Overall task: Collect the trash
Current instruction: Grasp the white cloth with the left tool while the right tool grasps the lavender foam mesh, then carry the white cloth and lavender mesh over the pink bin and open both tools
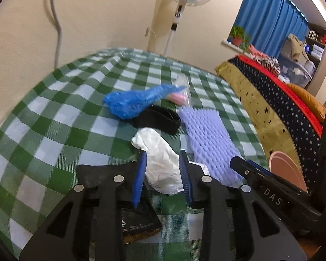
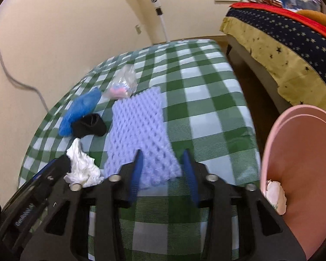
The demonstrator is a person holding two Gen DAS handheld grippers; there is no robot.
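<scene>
Left gripper [image 1: 163,158]: fingers apart, white tissue [image 1: 160,161] between them, grip unclear.
Right gripper [image 2: 162,158]: fingers apart over purple foam net [image 2: 139,134], not pressing.
Bin [image 2: 302,174]: pink, right of table, crumpled scrap inside.
Black band [image 1: 160,119]: beyond tissue.
Blue bag [image 1: 132,102]: touching band.
Clear bag [image 2: 122,84]: farthest on checked cloth [image 2: 206,100].

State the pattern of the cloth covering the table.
Green-and-white check tablecloth, clearest in the right wrist view.
</scene>
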